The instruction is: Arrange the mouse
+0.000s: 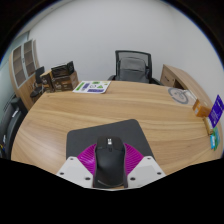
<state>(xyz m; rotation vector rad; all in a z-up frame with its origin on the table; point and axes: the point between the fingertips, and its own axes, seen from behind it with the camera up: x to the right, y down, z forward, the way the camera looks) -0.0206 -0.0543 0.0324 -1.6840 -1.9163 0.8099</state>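
A black computer mouse (108, 161) sits between my gripper's (110, 166) two fingers, its front toward the far side of the table. The magenta pads (90, 160) press against both of its sides, so the gripper is shut on it. The mouse is over the near edge of a dark grey mouse mat (110, 134) that lies on the wooden table (150, 108). I cannot tell whether the mouse rests on the mat or is lifted just above it.
A black office chair (131, 66) stands behind the table's far side. Papers (94, 87) lie at the far edge, a round object (180, 95) and a blue item (217, 106) at the right. Shelving and boxes (55, 75) stand at the far left.
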